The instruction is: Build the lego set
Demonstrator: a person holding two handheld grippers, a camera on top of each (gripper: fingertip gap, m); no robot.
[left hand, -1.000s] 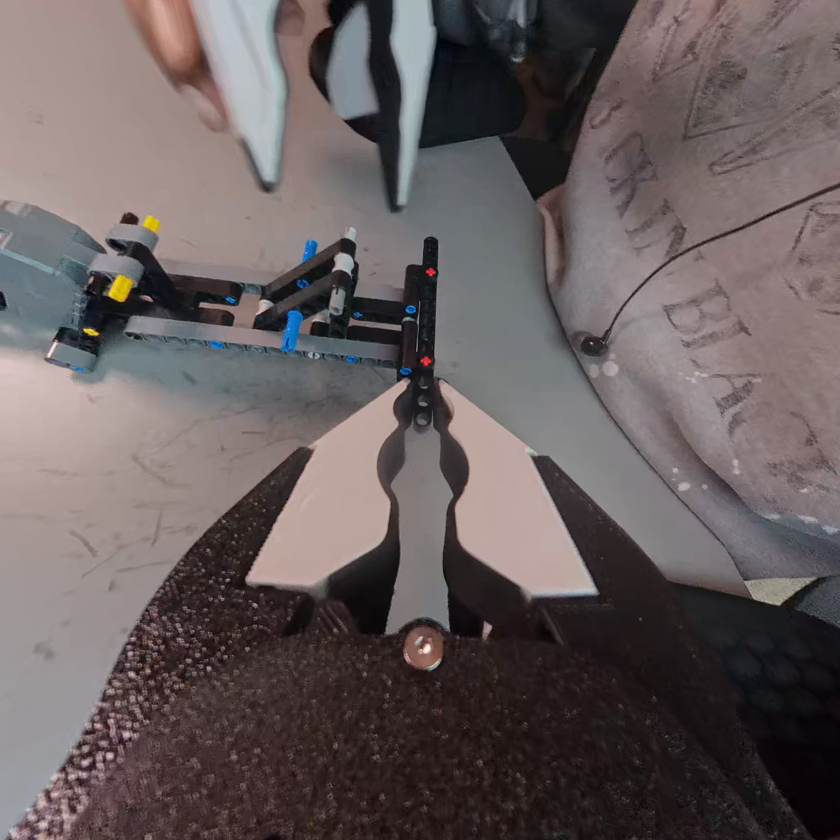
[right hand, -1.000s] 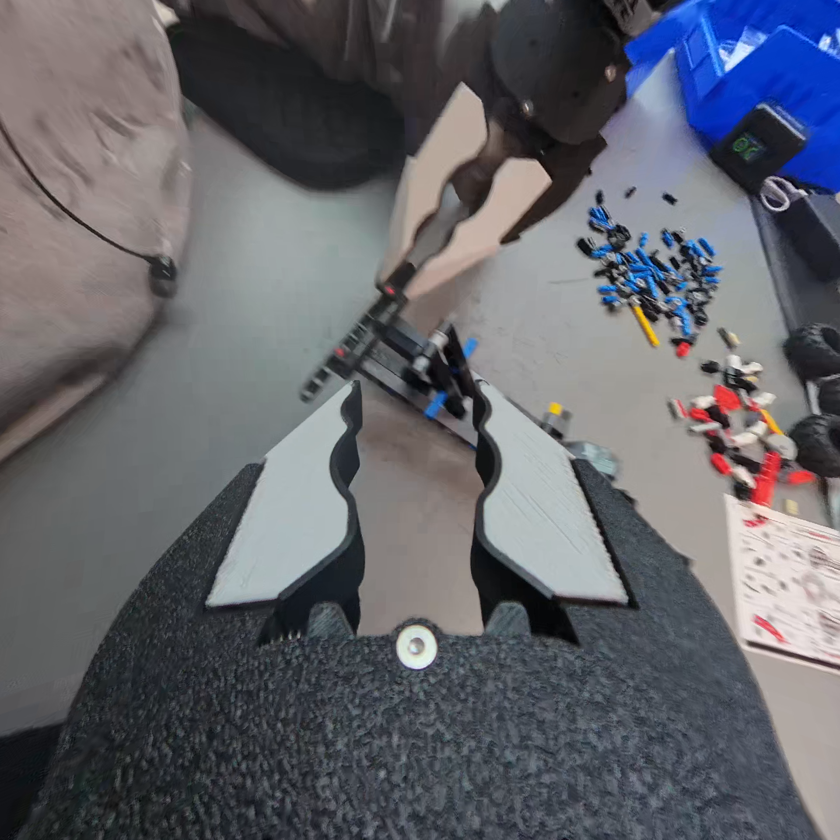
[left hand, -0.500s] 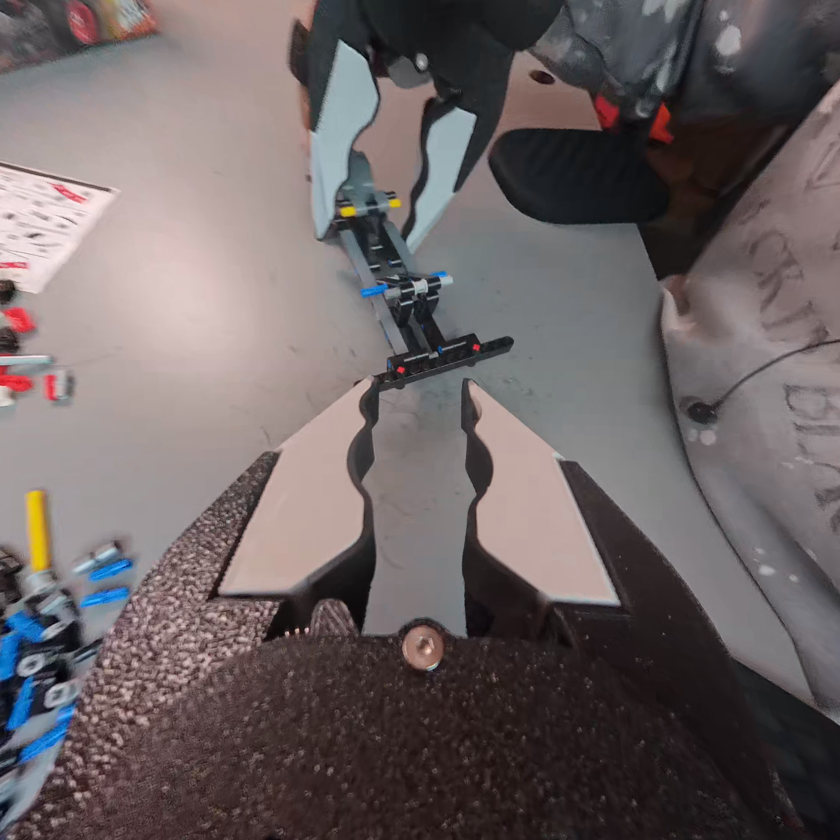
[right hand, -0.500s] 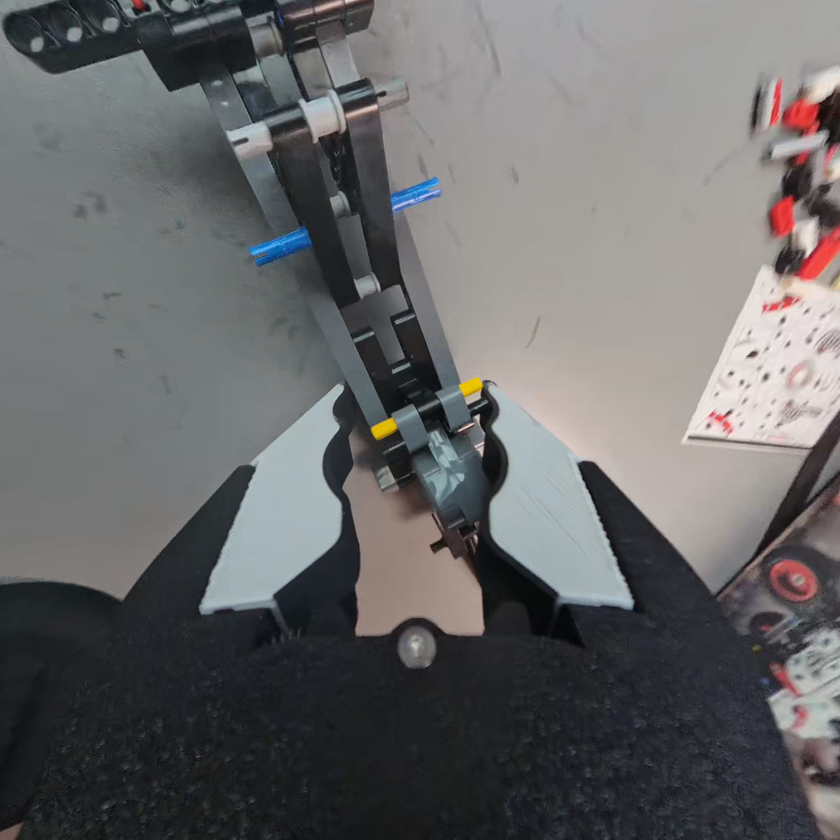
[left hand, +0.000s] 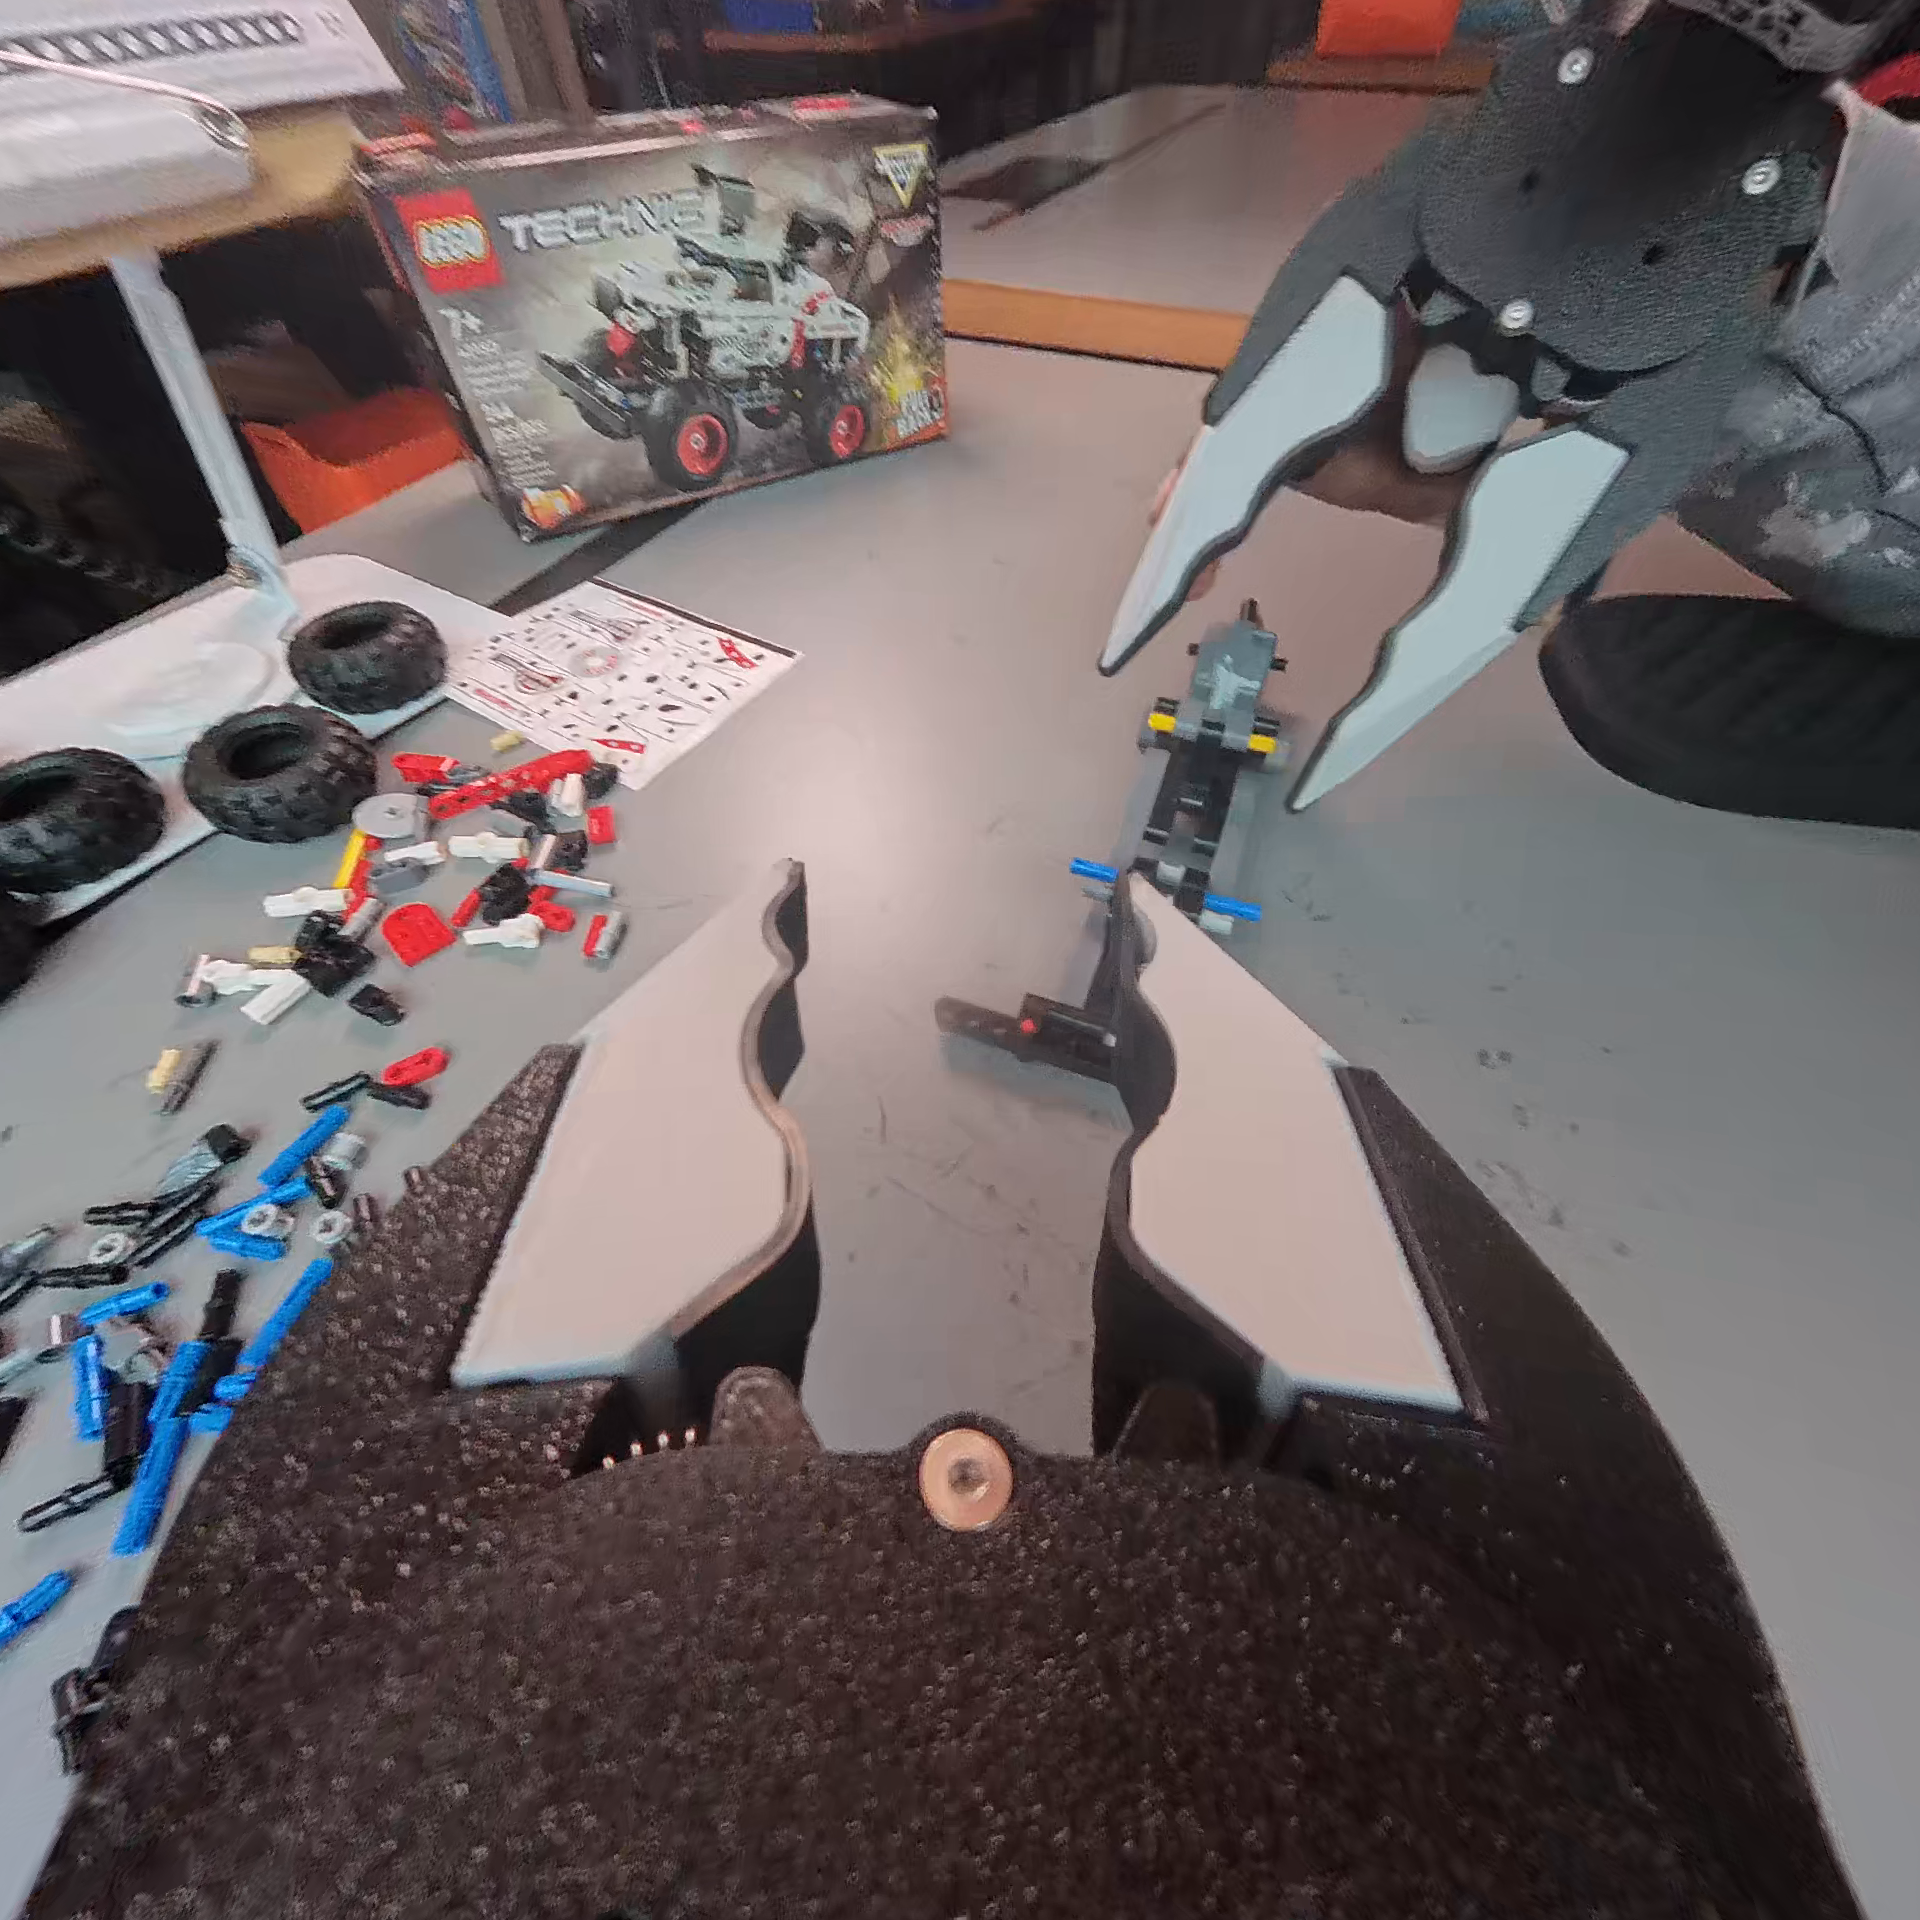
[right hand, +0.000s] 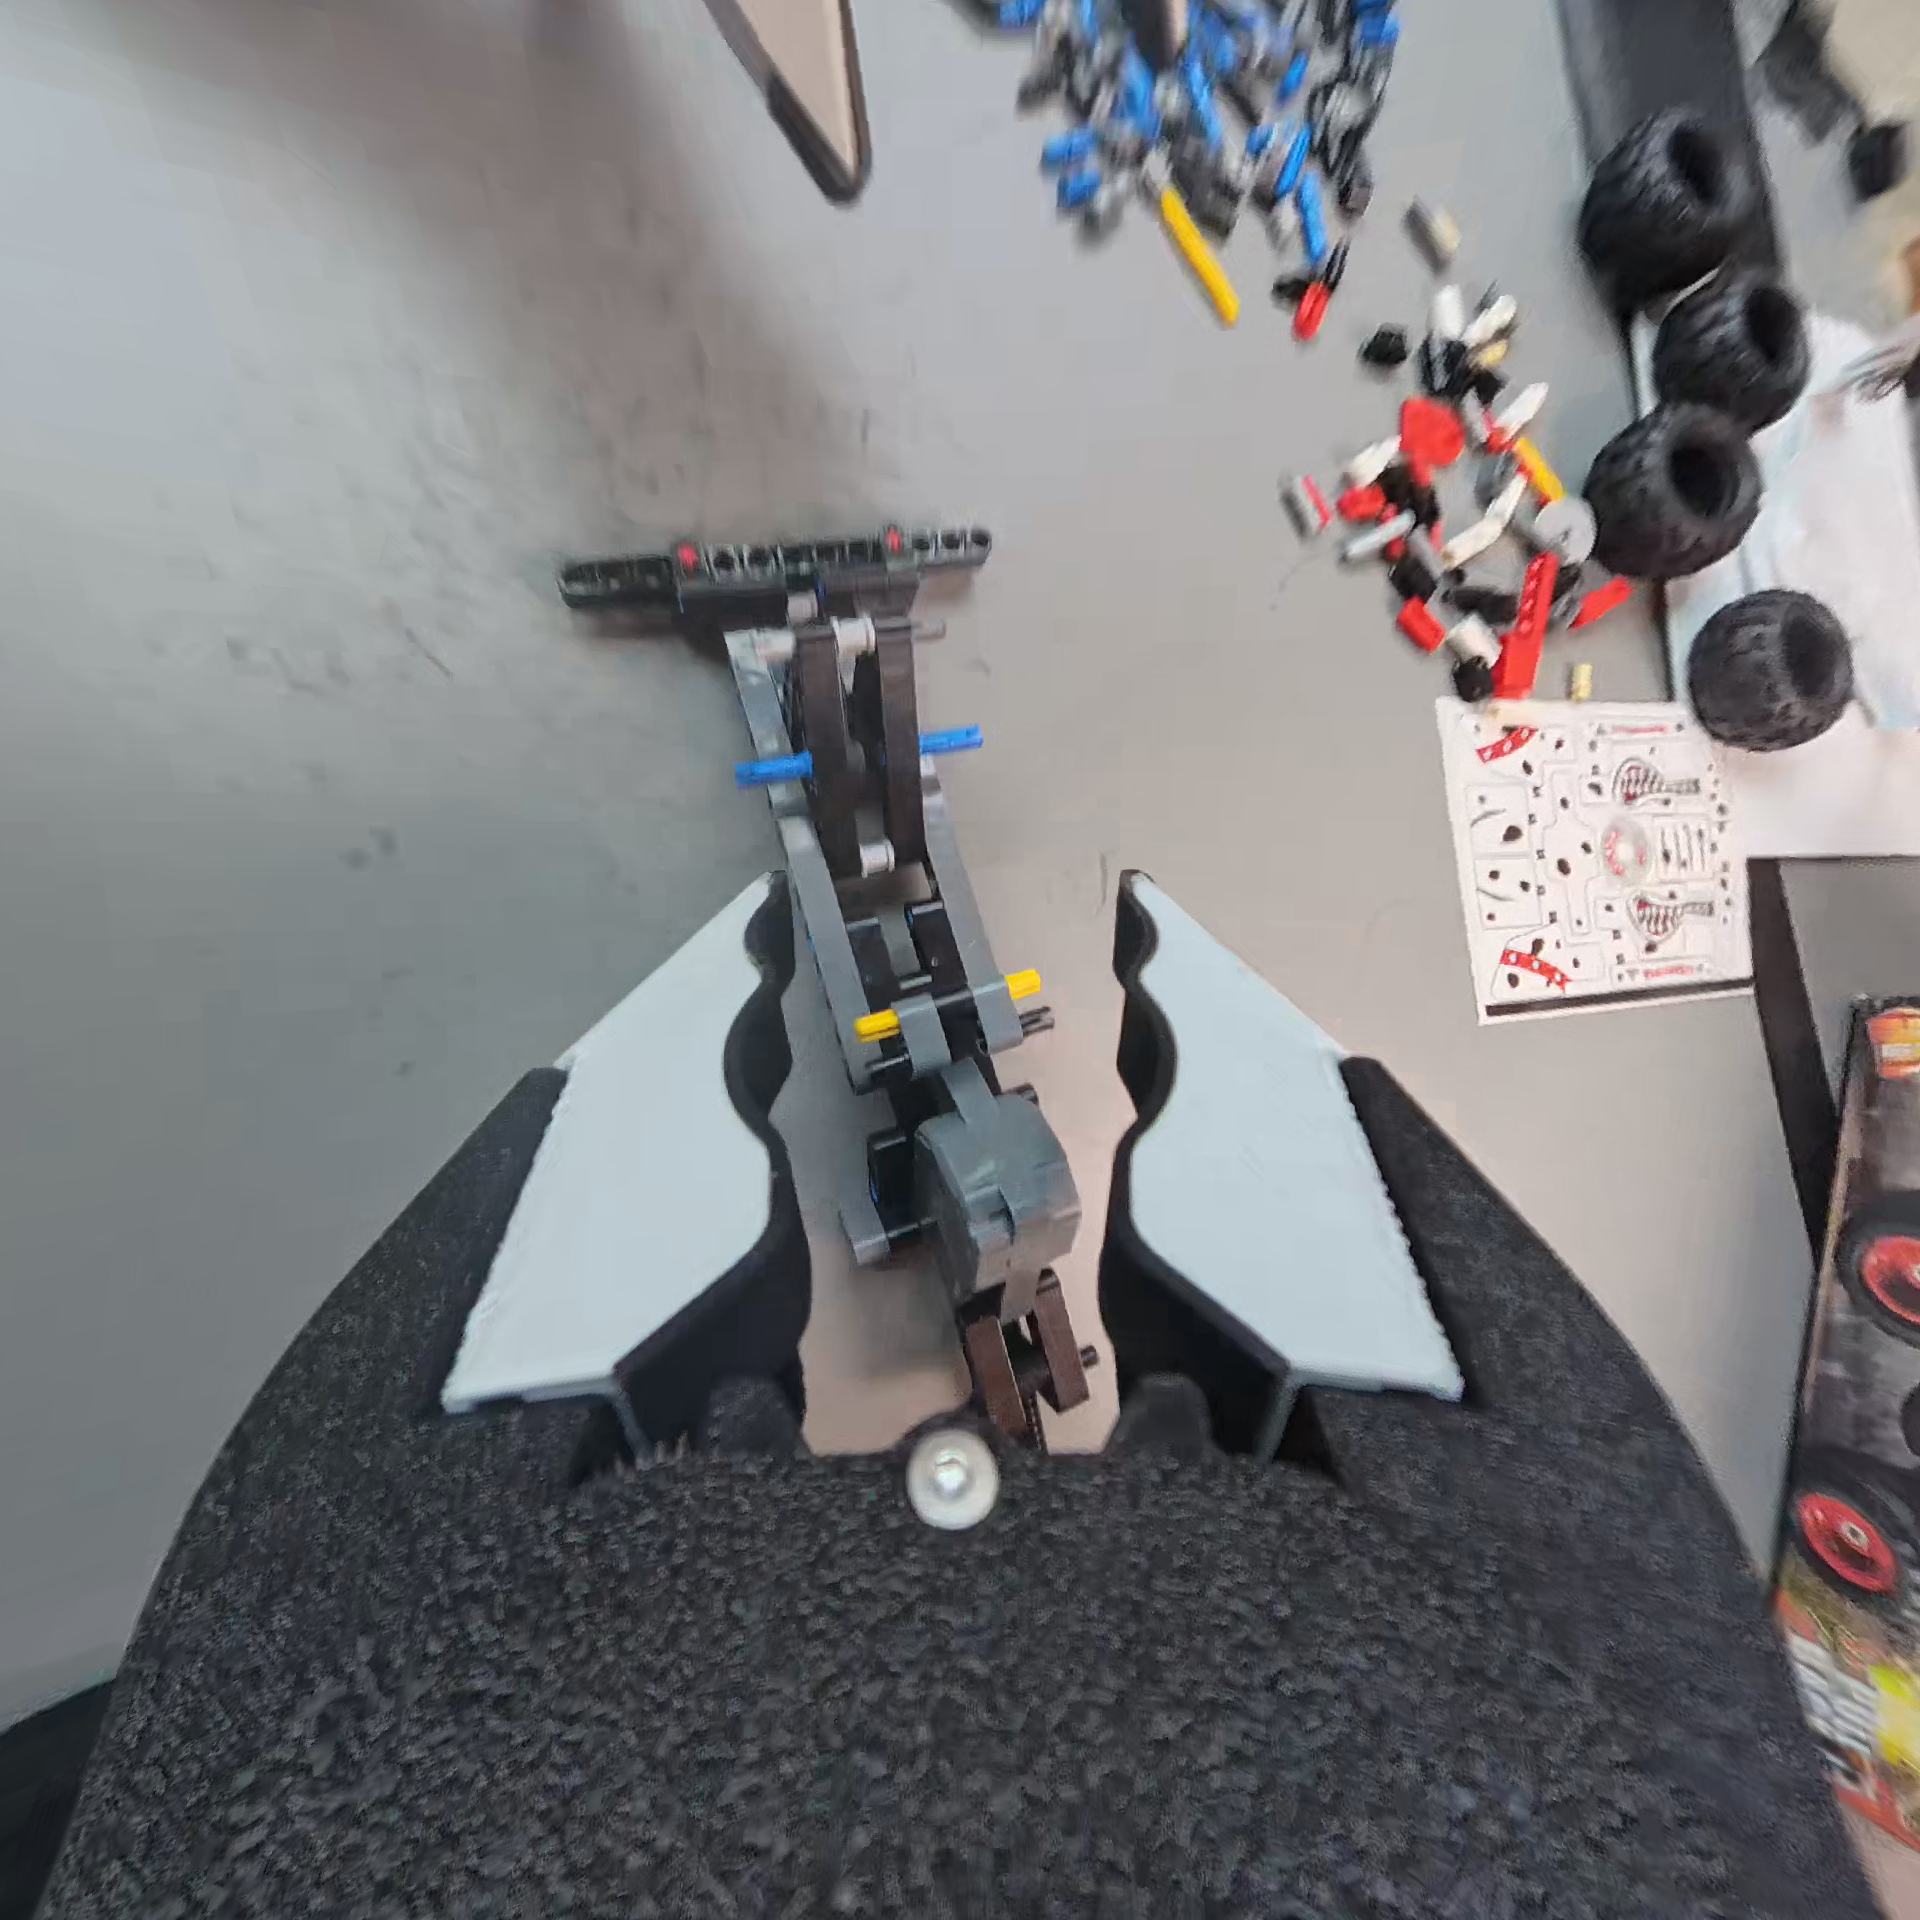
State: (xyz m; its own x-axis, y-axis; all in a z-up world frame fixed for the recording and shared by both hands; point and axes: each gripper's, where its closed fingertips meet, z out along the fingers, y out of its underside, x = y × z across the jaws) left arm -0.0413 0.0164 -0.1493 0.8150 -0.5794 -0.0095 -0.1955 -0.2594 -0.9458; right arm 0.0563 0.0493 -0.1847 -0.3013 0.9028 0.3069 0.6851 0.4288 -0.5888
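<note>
Both grippers' fingers now gape beside chassis (right hand: 894, 935).

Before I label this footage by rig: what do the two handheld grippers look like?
Both look alike. The left gripper has a coarse, black, speckled body, a round metal screw at its centre, and two flat pale grey fingers with wavy black inner edges. The right gripper matches, its fingers slightly bluer grey. No cables show.

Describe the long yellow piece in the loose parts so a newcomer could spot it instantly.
In the right wrist view, find the row of black tyres on the grey table. Beside them lies the blue and black parts pile; at its near edge is the yellow axle, the longest yellow stick there.
</note>
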